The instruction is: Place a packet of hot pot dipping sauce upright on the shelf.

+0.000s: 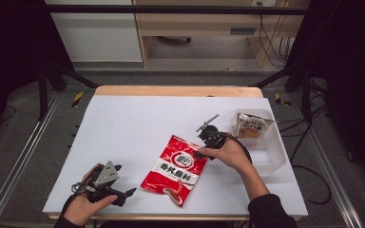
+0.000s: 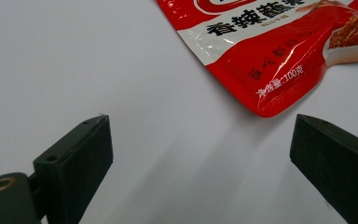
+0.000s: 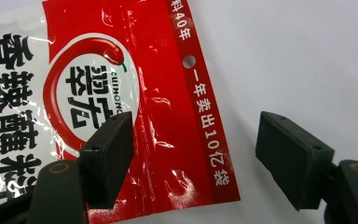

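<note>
A red seasoning packet (image 1: 176, 168) with white and black print lies flat on the white table (image 1: 133, 118), near the front middle. My right gripper (image 1: 198, 153) is down at the packet's upper right edge. In the right gripper view its jaws (image 3: 193, 135) stand open: one is over the red packet (image 3: 158, 93), the other over bare table, with the packet's edge strip between them. My left gripper (image 1: 125, 179) rests at the front left, open, with nothing between its fingers (image 2: 200, 140). The packet's lower corner (image 2: 270, 60) lies just ahead of it.
A clear plastic box (image 1: 271, 152) stands at the right edge of the table, behind my right hand. A small white and orange packet (image 1: 251, 127) lies in its far end. The table's wooden far edge (image 1: 178, 90) runs across the back.
</note>
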Demonstrator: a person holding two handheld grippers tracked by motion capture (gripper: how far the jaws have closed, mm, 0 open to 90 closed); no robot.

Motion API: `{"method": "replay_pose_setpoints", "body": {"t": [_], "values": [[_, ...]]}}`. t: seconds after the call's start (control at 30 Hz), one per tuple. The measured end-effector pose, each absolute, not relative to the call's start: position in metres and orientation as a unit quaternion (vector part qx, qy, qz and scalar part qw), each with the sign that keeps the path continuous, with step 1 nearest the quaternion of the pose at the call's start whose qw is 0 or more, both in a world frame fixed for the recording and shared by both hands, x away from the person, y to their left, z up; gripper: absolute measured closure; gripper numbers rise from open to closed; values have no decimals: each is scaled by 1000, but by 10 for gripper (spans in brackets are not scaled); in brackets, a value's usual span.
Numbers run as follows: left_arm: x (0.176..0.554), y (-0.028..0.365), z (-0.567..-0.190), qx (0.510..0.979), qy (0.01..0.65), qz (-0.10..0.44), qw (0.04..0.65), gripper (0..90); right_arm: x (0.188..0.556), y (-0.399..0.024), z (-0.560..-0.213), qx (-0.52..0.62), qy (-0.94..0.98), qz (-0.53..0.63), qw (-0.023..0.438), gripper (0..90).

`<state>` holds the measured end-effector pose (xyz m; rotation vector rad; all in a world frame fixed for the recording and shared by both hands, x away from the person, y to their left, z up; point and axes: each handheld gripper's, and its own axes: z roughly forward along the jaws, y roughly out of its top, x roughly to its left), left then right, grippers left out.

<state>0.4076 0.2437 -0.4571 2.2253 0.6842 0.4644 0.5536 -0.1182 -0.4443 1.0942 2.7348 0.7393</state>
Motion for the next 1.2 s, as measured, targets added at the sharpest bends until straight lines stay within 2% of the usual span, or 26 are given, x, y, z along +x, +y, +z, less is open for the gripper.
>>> {"method": "replay_pose_setpoints", "body": {"t": [0.7, 1.1, 1.2], "values": [[408, 244, -457, 870, 267, 180, 373, 60, 547, -118, -443, 347, 902, 255, 22, 386], [408, 244, -457, 870, 267, 181, 373, 61, 533, -121, -436, 333, 904, 268, 21, 570], [408, 243, -458, 869, 269, 181, 375, 61, 532, -119, -436, 334, 905, 261, 33, 665]]}}
